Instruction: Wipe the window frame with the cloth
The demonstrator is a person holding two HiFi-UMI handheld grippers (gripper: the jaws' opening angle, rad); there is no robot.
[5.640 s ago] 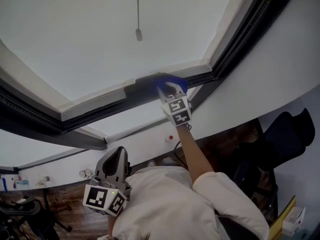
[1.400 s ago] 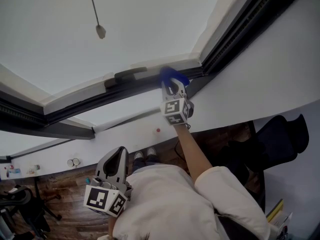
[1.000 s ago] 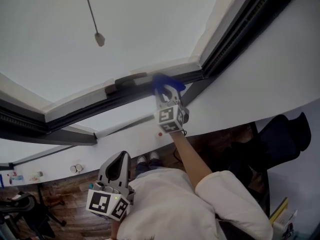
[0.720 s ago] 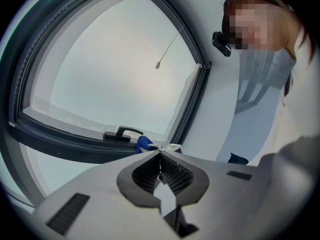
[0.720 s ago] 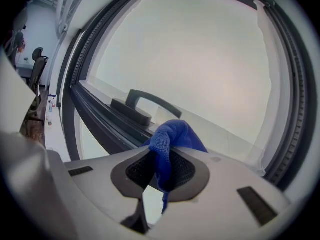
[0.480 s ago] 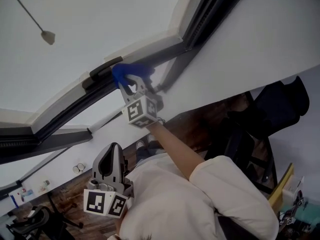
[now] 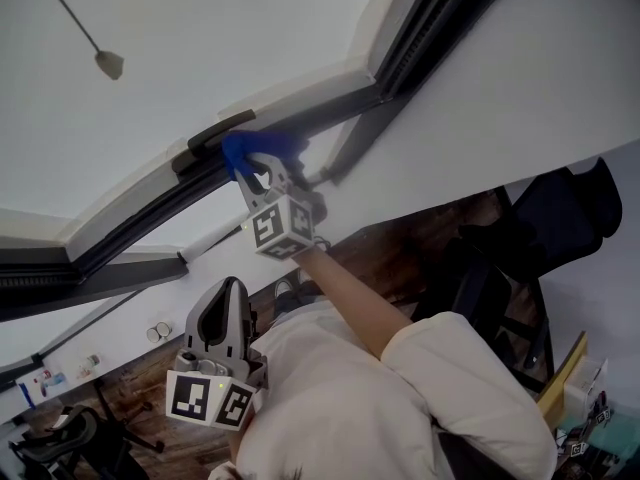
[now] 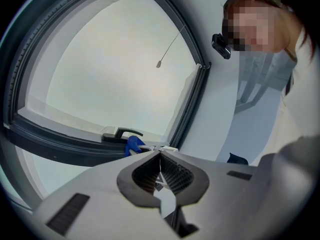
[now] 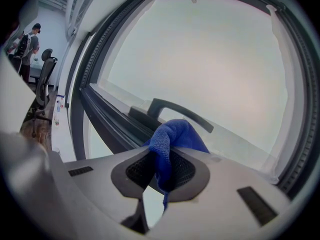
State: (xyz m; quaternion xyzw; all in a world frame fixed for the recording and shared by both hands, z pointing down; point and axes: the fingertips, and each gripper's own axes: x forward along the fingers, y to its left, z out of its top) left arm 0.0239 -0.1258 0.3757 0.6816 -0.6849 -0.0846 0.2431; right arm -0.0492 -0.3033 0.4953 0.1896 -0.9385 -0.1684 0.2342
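Slid toward handle (image 7: 222, 128), cloth (image 7: 262, 150) clamped in right hand-held gripper (image 7: 262, 176)

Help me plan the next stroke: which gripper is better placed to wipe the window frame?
Right. The right gripper is shut on the blue cloth against the window frame; the left gripper is shut, empty, lower down.

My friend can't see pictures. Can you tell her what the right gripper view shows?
The right gripper is shut on a blue cloth, right by the dark window frame. A dark handle sits just beyond the cloth, and pale glass fills most of the rest.
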